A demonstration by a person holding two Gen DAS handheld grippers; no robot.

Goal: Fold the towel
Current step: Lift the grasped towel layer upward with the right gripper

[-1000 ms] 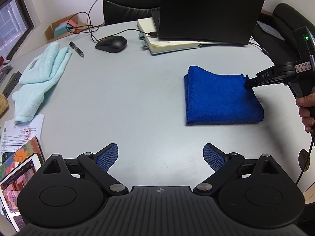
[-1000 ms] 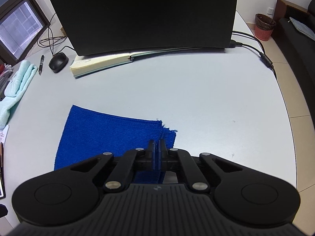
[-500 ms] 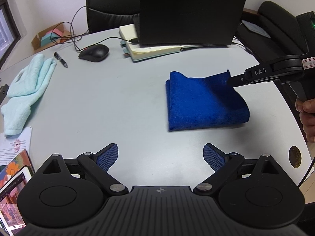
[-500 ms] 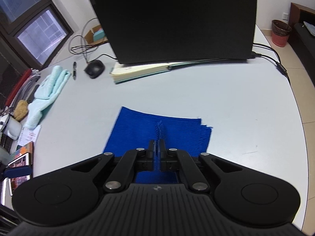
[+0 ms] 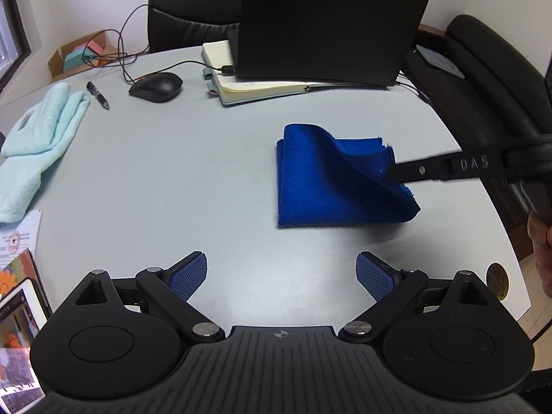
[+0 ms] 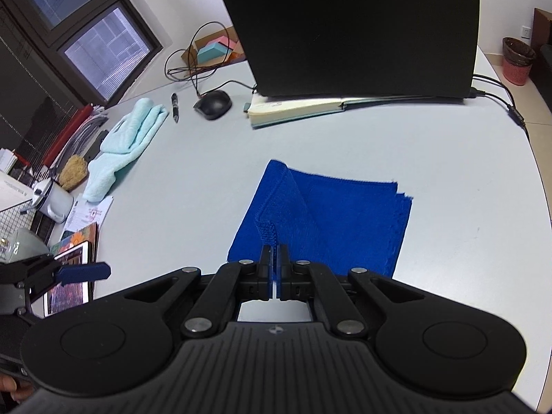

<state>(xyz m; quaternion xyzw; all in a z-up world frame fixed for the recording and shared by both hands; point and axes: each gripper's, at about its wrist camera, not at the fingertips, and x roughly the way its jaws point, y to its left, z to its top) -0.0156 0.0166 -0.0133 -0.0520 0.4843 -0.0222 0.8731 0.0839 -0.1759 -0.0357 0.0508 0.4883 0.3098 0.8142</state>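
A folded blue towel (image 5: 321, 186) lies on the grey table (image 5: 193, 172), right of the middle. My right gripper (image 6: 274, 257) is shut on the towel's top layer (image 6: 283, 203) and holds that layer's corner lifted above the rest; it also shows in the left wrist view (image 5: 391, 174), coming in from the right. My left gripper (image 5: 281, 274) is open and empty, low over the table in front of the towel, not touching it.
A black laptop (image 5: 327, 24) stands on an open notebook (image 5: 262, 86) behind the towel. A mouse (image 5: 157, 86), a pen (image 5: 97, 94) and a light blue towel (image 5: 38, 138) lie at the left. Papers and a tablet (image 5: 17, 310) sit at the near left edge. Black chairs stand behind and right.
My right gripper has lifted the towel's top layer and pulled it up and toward the near side. The left gripper has stayed open and drawn slightly back.
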